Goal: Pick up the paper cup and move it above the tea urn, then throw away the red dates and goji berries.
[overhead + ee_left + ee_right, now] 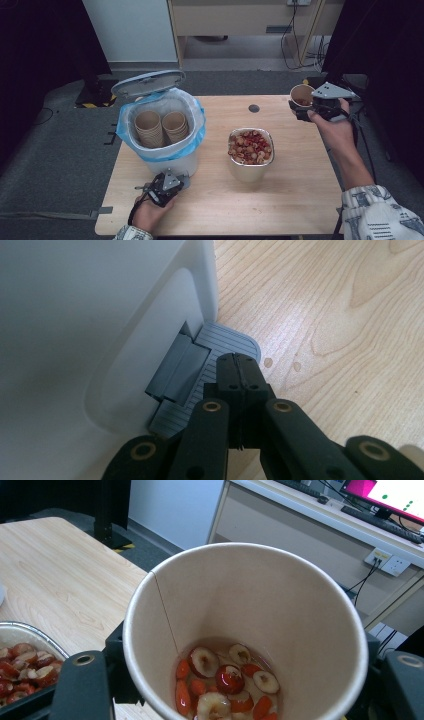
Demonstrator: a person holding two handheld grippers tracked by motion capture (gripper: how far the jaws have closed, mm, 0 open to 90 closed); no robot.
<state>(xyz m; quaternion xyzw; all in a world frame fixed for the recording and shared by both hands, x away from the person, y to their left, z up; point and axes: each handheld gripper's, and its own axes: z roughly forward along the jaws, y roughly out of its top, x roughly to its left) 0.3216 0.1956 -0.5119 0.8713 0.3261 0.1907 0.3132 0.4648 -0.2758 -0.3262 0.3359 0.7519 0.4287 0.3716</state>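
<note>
A white pedal bin [176, 163] with a blue liner stands at the table's left, its grey lid [147, 82] raised. Two stacks of paper cups [162, 127] sit inside it. My left gripper [179, 180] is shut, empty, and its tips rest on the bin's grey ribbed pedal [222, 345]. At the far right, above the table's edge, my right gripper [301, 107] is shut on a paper cup [301, 94]. That cup [250, 595] holds red and pale fruit slices [225, 680] in a little liquid. One black finger [80, 685] shows beside the cup.
A foil container [250, 171] heaped with red fruit slices [250, 146] sits mid-table, between bin and cup. A small dark round hole [254, 108] marks the wooden table [285, 205] behind it. Desks and cables stand beyond the far edge.
</note>
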